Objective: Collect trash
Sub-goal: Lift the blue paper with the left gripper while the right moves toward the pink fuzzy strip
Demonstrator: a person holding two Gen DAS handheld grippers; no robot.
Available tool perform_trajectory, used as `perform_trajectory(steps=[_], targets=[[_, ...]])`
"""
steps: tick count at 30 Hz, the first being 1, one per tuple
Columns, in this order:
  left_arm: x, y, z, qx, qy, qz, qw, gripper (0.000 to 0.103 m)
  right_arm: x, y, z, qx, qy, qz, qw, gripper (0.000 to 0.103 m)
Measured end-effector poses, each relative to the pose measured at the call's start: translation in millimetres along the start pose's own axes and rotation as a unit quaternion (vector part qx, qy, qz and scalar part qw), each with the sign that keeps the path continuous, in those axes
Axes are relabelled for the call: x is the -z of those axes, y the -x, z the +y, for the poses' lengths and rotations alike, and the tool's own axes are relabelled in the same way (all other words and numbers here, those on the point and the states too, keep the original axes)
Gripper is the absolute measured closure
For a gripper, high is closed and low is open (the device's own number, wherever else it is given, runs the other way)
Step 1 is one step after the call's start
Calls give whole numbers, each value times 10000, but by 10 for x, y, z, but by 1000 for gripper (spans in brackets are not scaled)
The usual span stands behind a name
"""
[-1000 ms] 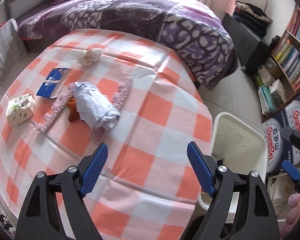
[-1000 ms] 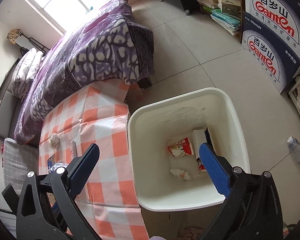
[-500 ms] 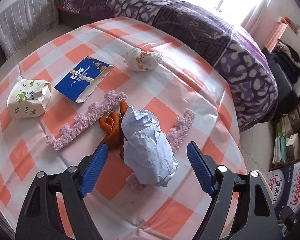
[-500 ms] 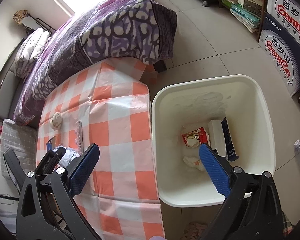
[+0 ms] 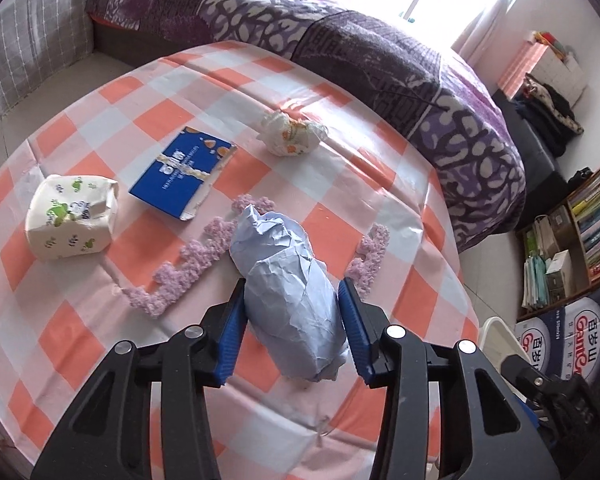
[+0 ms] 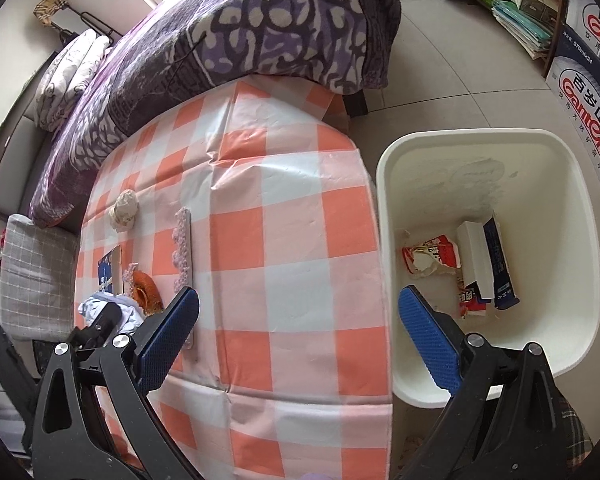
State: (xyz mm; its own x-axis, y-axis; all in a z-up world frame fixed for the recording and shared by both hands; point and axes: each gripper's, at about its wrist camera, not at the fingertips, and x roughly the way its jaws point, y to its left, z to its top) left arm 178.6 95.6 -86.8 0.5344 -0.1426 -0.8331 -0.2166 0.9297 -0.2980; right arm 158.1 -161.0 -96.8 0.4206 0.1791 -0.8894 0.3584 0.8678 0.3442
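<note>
A crumpled pale blue paper wad lies on the orange-and-white checked tablecloth. My left gripper straddles it. Its jaws are closing, and both blue pads touch the sides of the wad. Farther out on the cloth are a flat blue carton, a white tissue pack with green prints, a scrunched white wrapper and a purple fuzzy strip. My right gripper hangs open and empty above the table's edge, beside the white bin. The bin holds a red wrapper and a blue-and-white box.
A bed with a purple patterned cover borders the far side of the table. A grey checked cushion is at the left. A bookshelf and stacked water cartons stand on the tiled floor to the right.
My left gripper came forward over the blue paper wad and its jaws narrowed onto it. My right gripper drifted from over the bin towards the table edge, still open.
</note>
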Motion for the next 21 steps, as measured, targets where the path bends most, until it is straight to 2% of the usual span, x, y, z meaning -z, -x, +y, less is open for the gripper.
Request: perform_trajectory(steps=[8, 13, 18, 21], targets=[[-131, 538, 549, -162, 542, -348, 9978, 58, 203, -360, 611, 240, 775, -192, 9965, 7], [-140, 902, 767, -214, 682, -689, 9951, 57, 294, -559, 983, 396, 1363, -452, 9888, 7], [-118, 1169, 915, -281, 655, -916, 9932, 57, 326, -747, 1177, 809, 1736, -687, 9791, 8], [-95, 1259, 1012, -258, 726, -938, 9926, 57, 327, -868, 1203, 1069, 1864, -673, 9743, 12]])
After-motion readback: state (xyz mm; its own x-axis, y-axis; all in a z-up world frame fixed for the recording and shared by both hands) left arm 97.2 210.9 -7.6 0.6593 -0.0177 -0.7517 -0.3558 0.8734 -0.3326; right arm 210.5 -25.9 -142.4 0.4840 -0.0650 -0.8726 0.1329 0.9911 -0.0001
